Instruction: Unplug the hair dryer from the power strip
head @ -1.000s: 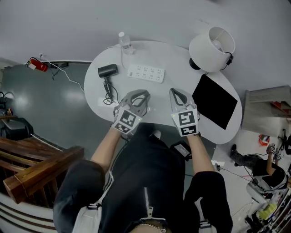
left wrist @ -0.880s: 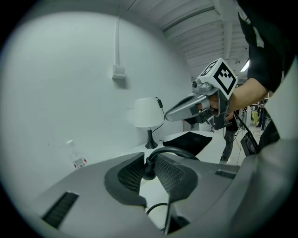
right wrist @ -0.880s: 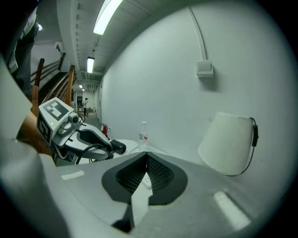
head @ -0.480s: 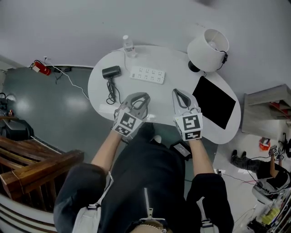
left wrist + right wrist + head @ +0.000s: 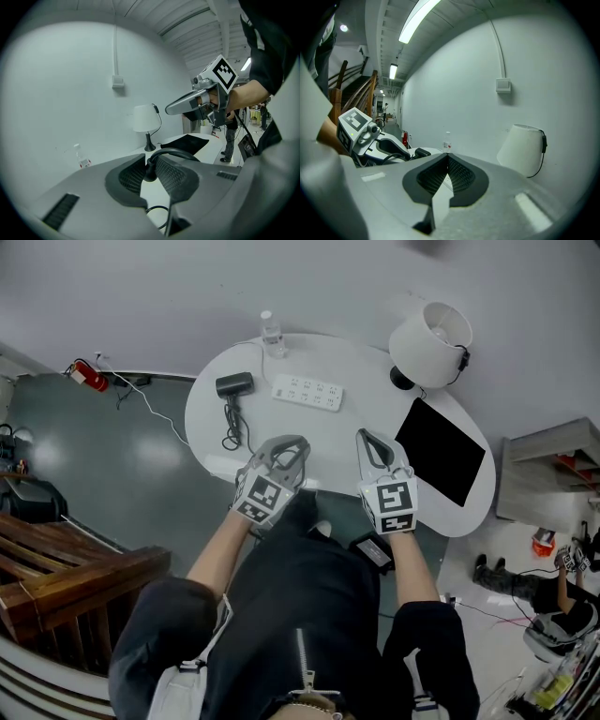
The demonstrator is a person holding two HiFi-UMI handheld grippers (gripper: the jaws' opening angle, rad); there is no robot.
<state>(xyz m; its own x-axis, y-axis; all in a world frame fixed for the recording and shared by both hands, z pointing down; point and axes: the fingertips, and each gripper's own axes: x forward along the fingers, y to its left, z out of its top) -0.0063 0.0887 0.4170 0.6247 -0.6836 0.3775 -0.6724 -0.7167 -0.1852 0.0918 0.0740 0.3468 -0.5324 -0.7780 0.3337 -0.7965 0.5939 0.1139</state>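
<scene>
Your white table (image 5: 361, 371) carries a black mat (image 5: 441, 460), a lamp (image 5: 429, 343), the power strip (image 5: 307, 392) and the hair dryer (image 5: 233, 385). The hair dryer lies near the left edge, just beside the strip but not touching it. Over the near edge, your left gripper (image 5: 292, 442) has its jaws narrowed onto the dryer's black cord (image 5: 172, 149). Your right gripper (image 5: 366, 434) hangs beside it, jaws pressed fully together with nothing between them.
</scene>
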